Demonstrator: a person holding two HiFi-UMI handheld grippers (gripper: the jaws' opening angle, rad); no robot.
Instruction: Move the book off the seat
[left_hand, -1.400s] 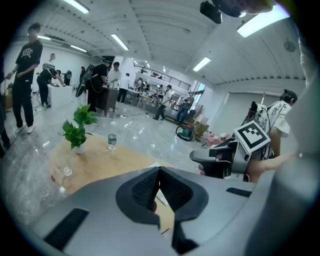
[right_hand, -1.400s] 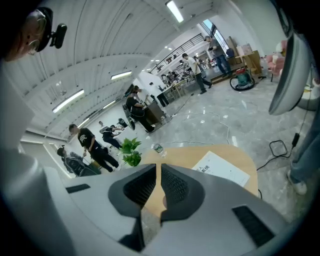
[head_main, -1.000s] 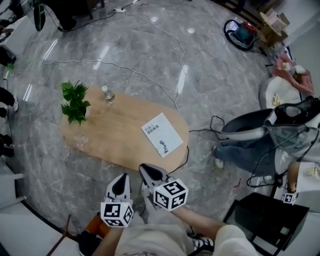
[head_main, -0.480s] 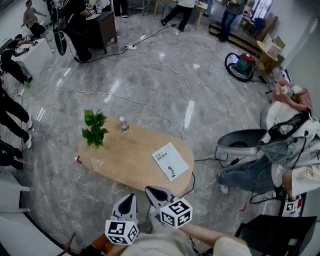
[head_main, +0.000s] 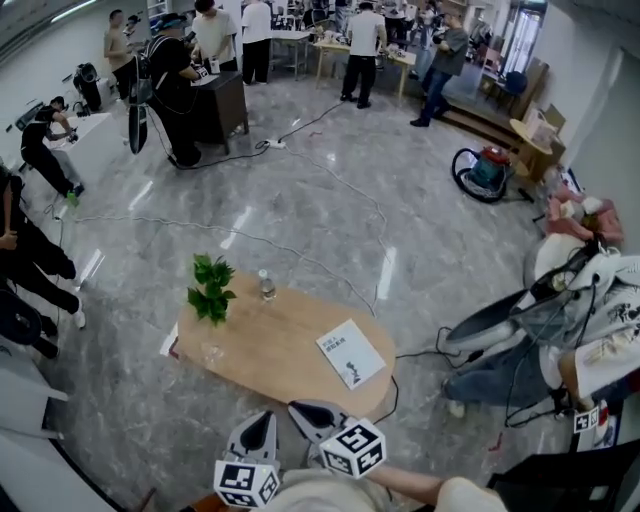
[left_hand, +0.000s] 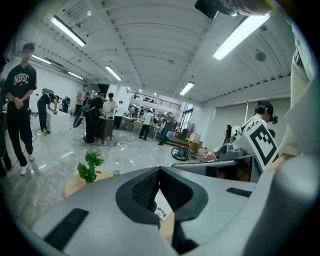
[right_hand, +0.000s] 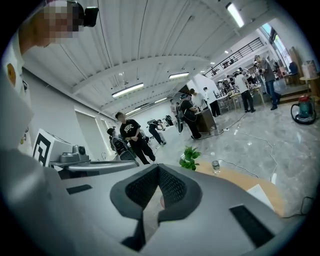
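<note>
The book (head_main: 351, 354) is seen lying flat on the oval table (head_main: 270, 348), toward its 4 o'clock end. At 6 o'clock, the left gripper (head_main: 262, 418) and right gripper (head_main: 303, 410) are shown with jaws together, empty.

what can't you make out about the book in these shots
- Head view: print on the cover of the book is too small to read.
- Left gripper view: only a sliver of it shows past the closed fingers.
- Right gripper view: only a corner shows; the right gripper hides the rest.
</note>
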